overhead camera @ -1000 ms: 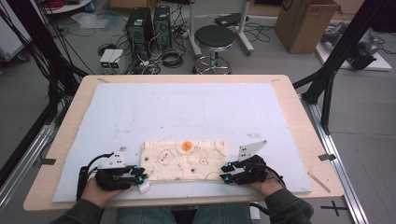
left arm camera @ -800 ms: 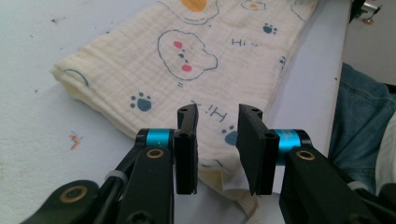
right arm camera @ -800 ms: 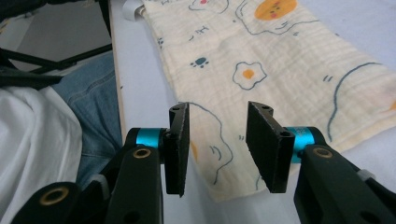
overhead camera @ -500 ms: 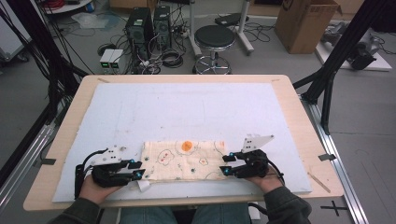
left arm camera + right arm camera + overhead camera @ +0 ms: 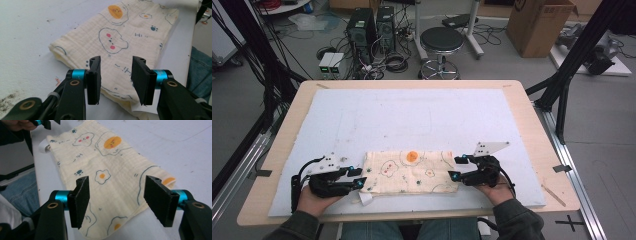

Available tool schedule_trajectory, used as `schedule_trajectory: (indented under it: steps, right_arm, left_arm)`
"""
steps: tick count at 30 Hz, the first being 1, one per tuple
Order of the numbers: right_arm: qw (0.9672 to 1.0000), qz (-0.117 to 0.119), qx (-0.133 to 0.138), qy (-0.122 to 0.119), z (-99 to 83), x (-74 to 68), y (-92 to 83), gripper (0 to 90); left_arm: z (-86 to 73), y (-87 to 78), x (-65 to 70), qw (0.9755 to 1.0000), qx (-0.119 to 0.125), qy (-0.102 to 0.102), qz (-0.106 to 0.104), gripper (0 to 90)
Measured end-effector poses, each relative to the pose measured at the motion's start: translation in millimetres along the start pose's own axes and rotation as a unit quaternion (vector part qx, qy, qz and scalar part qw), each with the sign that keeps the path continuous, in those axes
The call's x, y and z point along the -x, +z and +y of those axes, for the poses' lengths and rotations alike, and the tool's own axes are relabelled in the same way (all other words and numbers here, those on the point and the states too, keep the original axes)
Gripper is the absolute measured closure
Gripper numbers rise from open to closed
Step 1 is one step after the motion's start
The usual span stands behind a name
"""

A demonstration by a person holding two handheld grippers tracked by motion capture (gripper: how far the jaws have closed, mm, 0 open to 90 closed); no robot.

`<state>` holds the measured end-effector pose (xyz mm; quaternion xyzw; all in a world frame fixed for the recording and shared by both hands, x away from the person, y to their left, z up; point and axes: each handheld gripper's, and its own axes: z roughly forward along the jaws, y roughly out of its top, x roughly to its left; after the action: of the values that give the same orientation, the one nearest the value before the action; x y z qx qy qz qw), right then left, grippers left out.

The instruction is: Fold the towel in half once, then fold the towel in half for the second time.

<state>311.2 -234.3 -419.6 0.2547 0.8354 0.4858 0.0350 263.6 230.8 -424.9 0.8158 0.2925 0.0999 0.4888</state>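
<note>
A folded cream cloth (image 5: 409,171) printed with fried eggs and paw marks lies near the front edge of the white mat (image 5: 412,120). My left gripper (image 5: 358,178) stands open at the cloth's left end, its jaws over the near corner of the cloth (image 5: 117,50). My right gripper (image 5: 455,168) stands open at the right end, jaws spread wide over the cloth (image 5: 110,167) there. A small white tag (image 5: 365,198) sticks out of the cloth's front left corner. Neither gripper holds anything.
The mat covers a wooden table (image 5: 532,115). The person's knees in jeans (image 5: 22,190) sit just past the table's front edge. A stool (image 5: 442,42), computer towers (image 5: 367,25) and a cardboard box (image 5: 539,20) stand on the floor beyond the table.
Both grippers have shifted slightly along the front of the table and stay at the cloth's two ends. The cloth has not moved.
</note>
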Motion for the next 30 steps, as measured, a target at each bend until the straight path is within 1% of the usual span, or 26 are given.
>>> schedule_trajectory:
  steps: [2, 6, 12, 13, 19, 23, 24, 25, 27, 29, 30]
  right_arm:
    - [0.9999, 0.003, -0.001, 0.009, 1.0, 2.0, 0.2, 33.6]
    - [1.0000, -0.008, -0.005, 0.001, 3.1, 2.0, 1.5, 32.1]
    - [0.9999, -0.014, -0.009, 0.004, 4.9, 6.0, 3.9, 28.8]
    - [0.9998, -0.016, -0.010, 0.004, 5.7, 7.0, 3.7, 28.7]
    - [0.9999, -0.013, -0.008, 0.000, 12.3, 10.1, 4.8, 28.6]
    - [0.9999, -0.007, -0.008, -0.002, 16.3, 11.4, 5.6, 28.7]
    - [0.9999, -0.006, -0.010, -0.004, 17.0, 12.2, 6.2, 28.7]
    - [0.9998, -0.004, -0.017, -0.004, 18.6, 12.6, 6.4, 28.7]
    - [0.9998, -0.004, -0.019, -0.005, 21.3, 14.4, 7.0, 28.7]
    - [0.9998, -0.007, -0.019, -0.006, 24.6, 17.1, 7.2, 28.7]
    - [0.9998, -0.007, -0.018, -0.007, 26.6, 19.0, 7.2, 28.7]
  left_arm:
    - [0.8, 0.5, -0.7, 1.0000, 0.001, -0.004, 0.003, 57.9]
    - [2.9, 1.5, -2.4, 1.0000, 0.001, -0.004, 0.008, 55.4]
    - [9.5, 6.5, -4.1, 0.9999, 0.001, -0.010, 0.013, 49.7]
    - [11.0, 7.2, -4.0, 0.9999, 0.001, -0.008, 0.012, 49.1]
    - [19.4, 9.8, -5.2, 0.9999, 0.001, -0.008, 0.013, 46.5]
    - [23.6, 8.3, -10.6, 0.9997, 0.005, -0.014, 0.020, 44.0]
    - [25.7, 7.1, -13.1, 0.9996, 0.005, -0.018, 0.022, 43.4]
    - [27.8, 5.8, -15.5, 0.9996, 0.005, -0.016, 0.023, 43.1]
    - [32.5, 3.4, -19.9, 0.9993, 0.012, -0.019, 0.029, 43.1]
    - [37.0, 2.8, -23.8, 0.9989, 0.024, -0.024, 0.033, 42.8]
    - [39.4, 3.1, -25.3, 0.9989, 0.022, -0.024, 0.034, 42.9]
